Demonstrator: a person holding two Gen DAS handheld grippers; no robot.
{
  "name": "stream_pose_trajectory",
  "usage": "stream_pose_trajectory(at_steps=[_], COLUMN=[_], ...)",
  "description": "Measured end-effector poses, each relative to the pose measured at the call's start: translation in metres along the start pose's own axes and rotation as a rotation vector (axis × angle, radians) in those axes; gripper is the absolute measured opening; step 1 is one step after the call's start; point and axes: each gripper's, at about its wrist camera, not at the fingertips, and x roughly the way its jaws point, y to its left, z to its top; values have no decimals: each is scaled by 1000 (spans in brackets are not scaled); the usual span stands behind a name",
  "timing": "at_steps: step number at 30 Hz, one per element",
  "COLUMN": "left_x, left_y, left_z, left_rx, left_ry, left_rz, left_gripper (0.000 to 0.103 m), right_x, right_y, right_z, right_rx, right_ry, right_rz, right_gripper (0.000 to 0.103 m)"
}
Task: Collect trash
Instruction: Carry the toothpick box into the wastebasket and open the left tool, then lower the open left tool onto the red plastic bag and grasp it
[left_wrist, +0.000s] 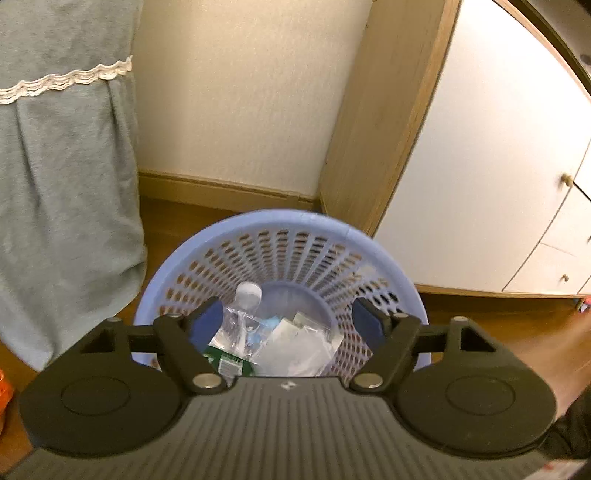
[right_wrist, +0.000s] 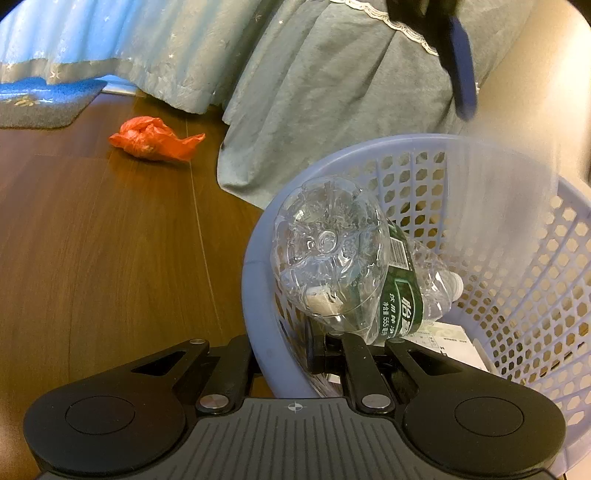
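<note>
A lilac mesh basket (left_wrist: 295, 225) stands on the wooden floor. It holds a crushed clear bottle (left_wrist: 236, 332) with a green label, plus white wrappers (left_wrist: 299, 343). My left gripper (left_wrist: 288, 321) hovers open above the basket with nothing between its fingers. In the right wrist view the bottle (right_wrist: 332, 254) lies tilted against the basket's near wall (right_wrist: 255, 295). My right gripper (right_wrist: 282, 354) is shut on that wall, one finger outside and one inside. A blurred finger (right_wrist: 461, 74) of the left gripper shows at the top. An orange plastic bag (right_wrist: 155, 142) lies on the floor to the left.
A grey-green bed skirt (right_wrist: 314, 92) hangs right beside the basket. A blue rug (right_wrist: 44, 99) lies at the far left. A white cabinet with a wooden side (left_wrist: 480, 166) stands right of the basket, and a cream wall (left_wrist: 240, 92) is behind it.
</note>
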Motion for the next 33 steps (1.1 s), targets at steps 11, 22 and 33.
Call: stream_pose_trajectory(at_steps=[11, 22, 33], left_x=[-30, -67, -91], left_y=[44, 94, 160], left_z=[-32, -77, -129], left_rx=[-13, -96, -172], left_ry=[70, 100, 125], left_rz=[162, 335, 501], left_gripper=[72, 72, 72], right_x=[-1, 4, 8], right_y=[-8, -9, -5], right_z=[2, 5, 3], right_rx=[36, 31, -9], right_ry=[-5, 5, 6], right_rz=[3, -3, -15], right_gripper=[6, 6, 6])
